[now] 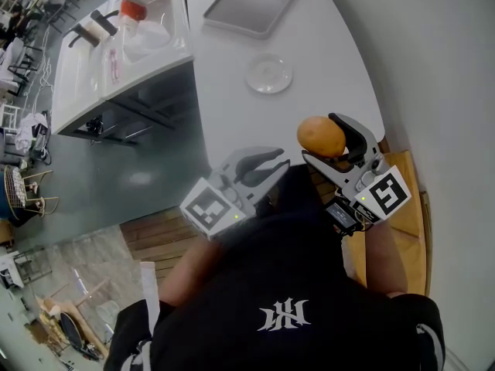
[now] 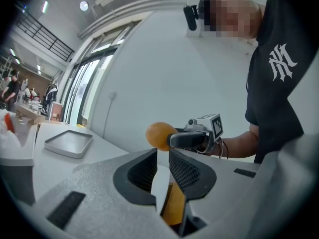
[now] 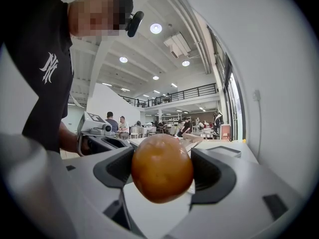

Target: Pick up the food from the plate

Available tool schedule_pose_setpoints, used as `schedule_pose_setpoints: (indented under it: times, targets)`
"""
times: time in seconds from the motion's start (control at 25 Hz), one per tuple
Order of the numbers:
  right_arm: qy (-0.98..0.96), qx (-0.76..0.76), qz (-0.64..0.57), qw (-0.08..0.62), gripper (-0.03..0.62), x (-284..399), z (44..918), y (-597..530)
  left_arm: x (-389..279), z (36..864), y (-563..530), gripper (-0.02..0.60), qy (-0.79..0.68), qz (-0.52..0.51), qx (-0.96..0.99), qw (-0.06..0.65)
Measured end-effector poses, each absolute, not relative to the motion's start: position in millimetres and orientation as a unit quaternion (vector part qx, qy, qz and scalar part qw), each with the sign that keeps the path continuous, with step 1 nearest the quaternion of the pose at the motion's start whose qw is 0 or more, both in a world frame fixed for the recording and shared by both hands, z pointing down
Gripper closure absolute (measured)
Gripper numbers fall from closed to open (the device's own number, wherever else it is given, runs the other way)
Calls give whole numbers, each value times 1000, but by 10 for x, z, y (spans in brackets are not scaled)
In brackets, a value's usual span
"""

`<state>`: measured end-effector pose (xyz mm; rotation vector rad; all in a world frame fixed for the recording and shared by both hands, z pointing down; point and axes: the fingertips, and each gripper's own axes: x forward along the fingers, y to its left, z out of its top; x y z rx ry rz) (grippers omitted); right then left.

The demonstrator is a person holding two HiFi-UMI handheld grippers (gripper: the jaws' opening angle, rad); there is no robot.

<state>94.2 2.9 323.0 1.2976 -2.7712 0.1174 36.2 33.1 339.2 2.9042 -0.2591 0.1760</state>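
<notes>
A round orange-brown piece of food (image 1: 320, 135) is held up in the air above the near end of the white table (image 1: 224, 91). My right gripper (image 1: 331, 142) is shut on it, and it fills the space between the pads in the right gripper view (image 3: 162, 168). The clear glass plate (image 1: 269, 73) lies further up the table with nothing on it. My left gripper (image 1: 260, 168) hovers just left of the right one, its jaws closed to a thin slit with nothing in them (image 2: 162, 169). It looks at the food (image 2: 159, 135) and the right gripper (image 2: 192, 139).
A grey tray (image 1: 251, 2) lies at the table's far end (image 2: 68, 143). A white counter (image 1: 116, 49) with bottles and bags stands to the left. A wooden seat (image 1: 404, 230) is under my right arm. A white wall runs along the right.
</notes>
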Motion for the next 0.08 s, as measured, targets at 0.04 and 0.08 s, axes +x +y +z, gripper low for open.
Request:
schedule_pose_setpoints:
  times: [0.04,0.08]
  targets:
    - [-904,423,39,39,270,941,3231,10,383,3395,322,534,-85,61,988,110]
    - [-905,422,41,39,270,939,3233,-8,404,3398,313,534,-82,63,988,111]
